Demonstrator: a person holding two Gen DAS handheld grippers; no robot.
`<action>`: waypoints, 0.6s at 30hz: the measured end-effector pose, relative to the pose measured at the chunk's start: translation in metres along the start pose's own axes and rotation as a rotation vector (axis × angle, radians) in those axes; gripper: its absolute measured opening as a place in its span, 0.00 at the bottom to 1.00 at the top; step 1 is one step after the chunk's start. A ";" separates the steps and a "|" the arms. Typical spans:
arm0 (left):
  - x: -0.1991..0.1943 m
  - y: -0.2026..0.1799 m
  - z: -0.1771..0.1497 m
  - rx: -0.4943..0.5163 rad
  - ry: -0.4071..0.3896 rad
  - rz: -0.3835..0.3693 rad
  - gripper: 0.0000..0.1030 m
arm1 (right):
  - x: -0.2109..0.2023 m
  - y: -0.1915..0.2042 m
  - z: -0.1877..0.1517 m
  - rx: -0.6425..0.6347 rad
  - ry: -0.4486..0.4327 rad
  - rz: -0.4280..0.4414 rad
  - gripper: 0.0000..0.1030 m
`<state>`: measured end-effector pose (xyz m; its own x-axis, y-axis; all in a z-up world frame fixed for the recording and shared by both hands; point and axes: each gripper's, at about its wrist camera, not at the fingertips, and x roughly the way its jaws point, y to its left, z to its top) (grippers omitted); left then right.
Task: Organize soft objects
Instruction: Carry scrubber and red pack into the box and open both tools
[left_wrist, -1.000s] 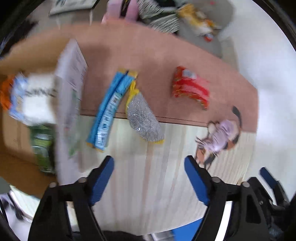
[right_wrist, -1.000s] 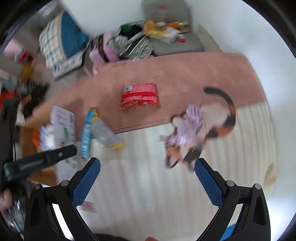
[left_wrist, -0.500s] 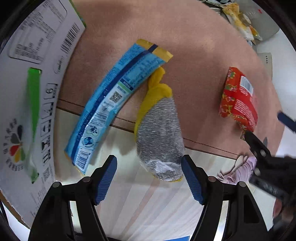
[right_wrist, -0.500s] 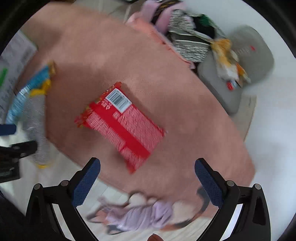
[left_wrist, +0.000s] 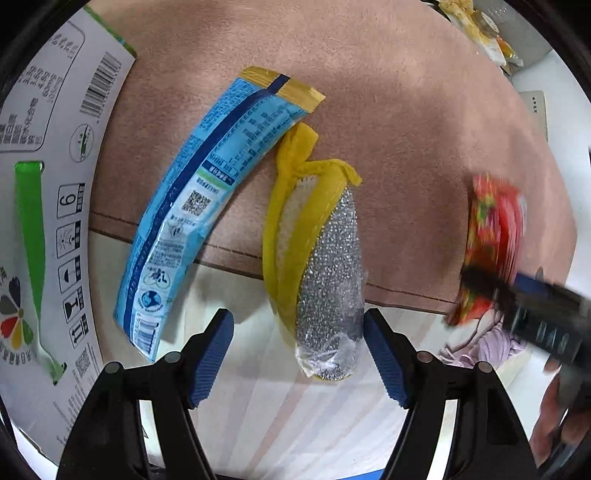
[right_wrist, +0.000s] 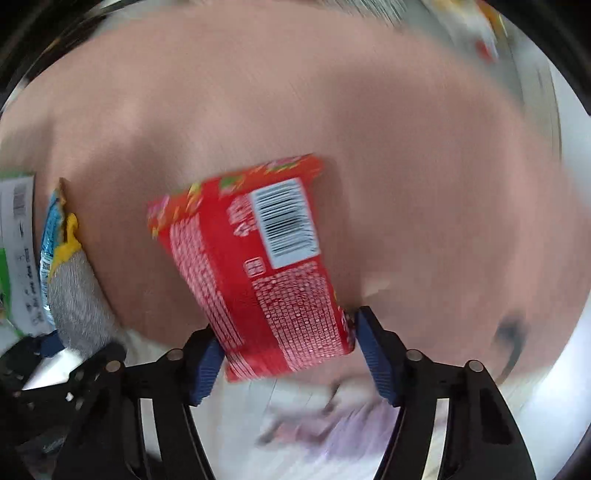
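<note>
Filling the upper half of the left wrist view: a pinkish-brown rug (left_wrist: 388, 92) lying flat, its dark-edged border running across mid-frame. Below the border, showing pale wood-plank floor (left_wrist: 280, 417) with lengthwise streaks. At far upper right, glimpsing white floor and a grey cushion (left_wrist: 524, 29). Lighting bright, casting soft shadows. Blurring heavily in the right wrist view

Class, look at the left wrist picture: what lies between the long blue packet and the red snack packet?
In the left wrist view, the yellow-edged silver scrubber lies between the blue packet and the red snack packet, with bare pink mat on its right.
</note>
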<state>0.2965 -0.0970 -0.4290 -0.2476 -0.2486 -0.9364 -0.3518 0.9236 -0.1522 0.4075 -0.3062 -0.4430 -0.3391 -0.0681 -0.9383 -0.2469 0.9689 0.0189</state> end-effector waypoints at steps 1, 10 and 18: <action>0.001 0.000 0.001 0.002 0.002 0.001 0.69 | 0.003 -0.001 -0.004 -0.002 0.015 0.011 0.68; -0.002 -0.038 0.010 0.164 -0.072 0.156 0.38 | -0.008 -0.007 -0.014 0.073 -0.137 -0.037 0.71; -0.029 -0.045 -0.013 0.239 -0.166 0.179 0.36 | -0.021 0.001 -0.047 0.189 -0.203 0.039 0.50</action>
<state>0.3080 -0.1353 -0.3912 -0.1287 -0.0431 -0.9907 -0.0898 0.9955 -0.0317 0.3722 -0.3151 -0.4070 -0.1519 0.0011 -0.9884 -0.0566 0.9983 0.0098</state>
